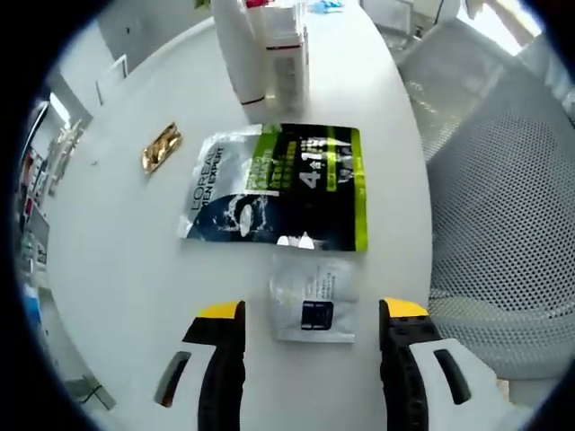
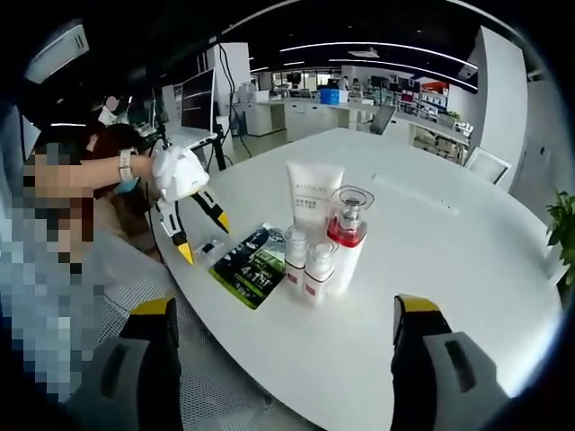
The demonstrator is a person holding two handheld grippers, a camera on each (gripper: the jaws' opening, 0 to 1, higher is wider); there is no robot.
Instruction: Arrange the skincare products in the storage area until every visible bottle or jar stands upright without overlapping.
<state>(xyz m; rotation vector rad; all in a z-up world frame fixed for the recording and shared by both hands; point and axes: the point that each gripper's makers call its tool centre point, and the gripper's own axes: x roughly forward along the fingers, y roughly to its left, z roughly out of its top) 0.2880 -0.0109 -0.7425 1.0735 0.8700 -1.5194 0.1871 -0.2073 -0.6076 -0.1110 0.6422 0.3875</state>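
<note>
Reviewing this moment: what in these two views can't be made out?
- Left gripper view: the white tube and bottles are cut off by the top edge.
- Left gripper view: small print on the clear sachet is too small to read.
- Left gripper view: the gold item is too small to identify.
- Right gripper view: the left gripper hides part of the sachet; the bottles hide the tube's base.

The left gripper view looks steeply down, close over the table and the green sachet. The right gripper view looks level from farther off, sharing that sachet.
</note>
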